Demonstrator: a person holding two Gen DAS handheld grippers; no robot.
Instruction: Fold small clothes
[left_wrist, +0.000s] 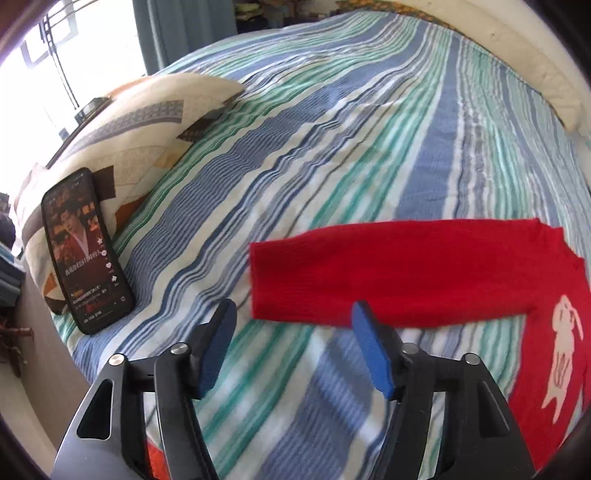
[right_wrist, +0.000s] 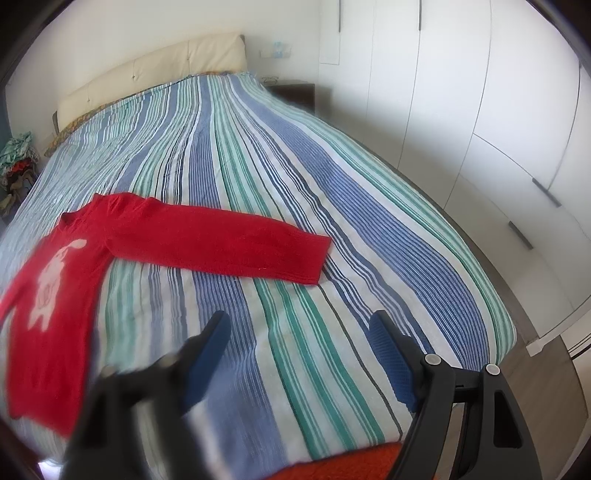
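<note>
While the red sweater (left_wrist: 424, 273) lies spread flat on the striped bed cover (left_wrist: 332, 147), sleeves stretched out to either side and its white animal motif (right_wrist: 51, 273) facing up, neither tool has hold of it. The left gripper (left_wrist: 293, 314) hovers near the cuff of one sleeve with its jaws wide apart and empty; the right gripper (right_wrist: 299, 325) hangs over bare bedding short of the other sleeve (right_wrist: 221, 243), jaws likewise spread and holding nothing. The knit looks soft, light and limp, so it should drape and sag when lifted and may drag on the cover. A pinch at each cuff, or at the shoulder seam, seems the surest hold for folding the sleeves inward. A phone (left_wrist: 86, 251) leans against a pillow (left_wrist: 122, 133) to the left.
</note>
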